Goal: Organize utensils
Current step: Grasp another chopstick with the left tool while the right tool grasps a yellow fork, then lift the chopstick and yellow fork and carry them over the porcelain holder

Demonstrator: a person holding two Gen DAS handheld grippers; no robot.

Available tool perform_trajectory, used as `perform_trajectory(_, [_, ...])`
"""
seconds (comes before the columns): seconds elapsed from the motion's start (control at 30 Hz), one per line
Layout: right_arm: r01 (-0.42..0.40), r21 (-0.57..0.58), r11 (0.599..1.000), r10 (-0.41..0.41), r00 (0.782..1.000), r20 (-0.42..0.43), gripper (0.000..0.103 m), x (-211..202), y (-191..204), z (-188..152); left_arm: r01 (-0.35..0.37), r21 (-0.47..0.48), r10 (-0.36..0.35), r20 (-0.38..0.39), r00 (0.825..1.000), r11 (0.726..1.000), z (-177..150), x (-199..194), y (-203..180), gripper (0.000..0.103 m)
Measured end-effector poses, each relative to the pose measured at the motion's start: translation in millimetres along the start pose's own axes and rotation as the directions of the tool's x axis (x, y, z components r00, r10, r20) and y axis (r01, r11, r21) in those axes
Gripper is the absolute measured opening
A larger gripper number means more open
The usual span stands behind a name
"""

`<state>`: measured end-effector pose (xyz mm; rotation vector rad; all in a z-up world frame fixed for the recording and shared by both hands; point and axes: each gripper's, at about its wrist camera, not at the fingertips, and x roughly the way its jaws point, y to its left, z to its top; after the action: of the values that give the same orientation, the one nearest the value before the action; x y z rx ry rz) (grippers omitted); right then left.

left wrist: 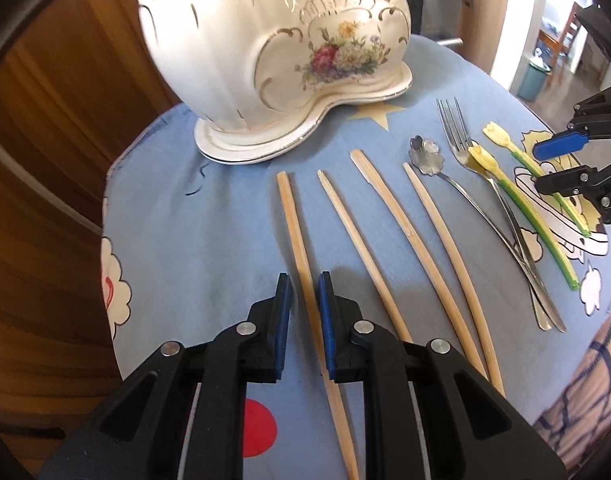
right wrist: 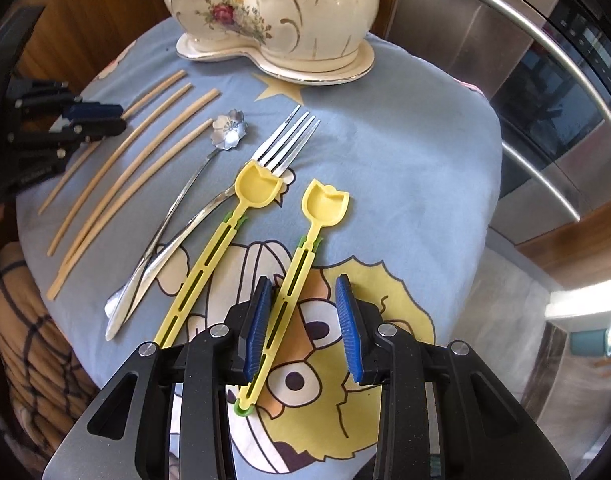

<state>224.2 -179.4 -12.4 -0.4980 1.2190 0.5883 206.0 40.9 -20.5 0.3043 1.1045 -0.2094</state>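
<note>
Several bamboo chopsticks (left wrist: 369, 224) lie side by side on a blue cartoon cloth (left wrist: 209, 216). My left gripper (left wrist: 305, 284) is open, its jaws either side of the leftmost chopstick (left wrist: 295, 232), without closing on it. To the right lie a flower-bowl spoon (right wrist: 227, 133), a steel fork (right wrist: 283, 140) and two yellow tulip spoons. My right gripper (right wrist: 303, 288) is open around the handle of the right yellow spoon (right wrist: 305, 248); the other yellow spoon (right wrist: 229, 232) lies beside it. A white floral ceramic holder (left wrist: 265, 48) stands at the back.
A wooden cabinet (left wrist: 45, 120) is on the left of the table. A steel oven with bar handles (right wrist: 545, 92) stands to the right. The cloth's edge drops off near me, over a plaid fabric (right wrist: 29, 320).
</note>
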Motion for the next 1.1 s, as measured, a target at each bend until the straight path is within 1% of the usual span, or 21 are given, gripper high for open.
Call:
perform_trajectory(0.17, [0.011, -0.025, 1.000, -0.011, 1.000, -0.026, 0.034, 0, 2, 3, 0.058, -0.007, -0.058, -0.059, 0.997, 0.998, 9, 3, 10, 0.015])
perform_trajectory(0.37, [-0.027, -0.015, 1.000, 0.026, 0.998, -0.054, 0.033, 2, -3, 9, 0.090, 0.016, -0.087, -0.142, 0.986, 0.996, 21, 12, 17, 0.015])
perform_trajectory(0.4, [-0.031, -0.014, 0.999, 0.030, 0.998, -0.055, 0.032, 3, -4, 11, 0.091, 0.019, -0.087, -0.153, 0.984, 0.996, 24, 13, 17, 0.015])
perform_trajectory(0.47, [-0.042, -0.009, 0.999, 0.041, 0.998, -0.051, 0.022, 2, -3, 12, 0.083, 0.030, -0.077, -0.162, 0.984, 0.996, 28, 13, 15, 0.015])
perform_trajectory(0.5, [-0.046, -0.006, 0.999, 0.046, 0.998, -0.045, 0.019, 2, -3, 12, 0.080, 0.032, -0.074, -0.159, 0.985, 0.996, 28, 12, 14, 0.013])
perform_trajectory(0.57, [-0.053, -0.003, 0.999, 0.053, 0.998, -0.032, 0.013, 1, 0, 11, 0.075, 0.026, -0.071, -0.139, 0.988, 0.997, 27, 10, 11, 0.010])
perform_trajectory(0.63, [-0.067, 0.005, 0.998, 0.067, 0.998, -0.018, 0.010, 0, -1, 9, 0.077, 0.000, -0.076, -0.110, 0.991, 0.997, 26, 8, 8, 0.009])
perform_trajectory(0.83, [-0.078, 0.051, 0.996, 0.076, 0.996, 0.038, 0.010, -3, -13, 6, 0.105, -0.066, -0.108, -0.035, 0.994, 0.992, 10, 0, 17, 0.007])
perform_trajectory(0.93, [-0.096, 0.083, 0.992, 0.088, 0.992, 0.093, 0.010, -9, -21, 5, 0.126, -0.117, -0.124, 0.028, 0.992, 0.985, 1, -7, 27, 0.006])
perform_trajectory(1.03, [-0.118, 0.118, 0.986, 0.097, 0.981, 0.166, 0.010, -19, -26, 5, 0.159, -0.180, -0.142, 0.103, 0.984, 0.971, -7, -16, 38, 0.006])
perform_trajectory(1.1, [-0.145, 0.137, 0.980, 0.112, 0.968, 0.225, 0.010, -27, -30, 4, 0.179, -0.218, -0.149, 0.147, 0.978, 0.959, -13, -23, 45, 0.006])
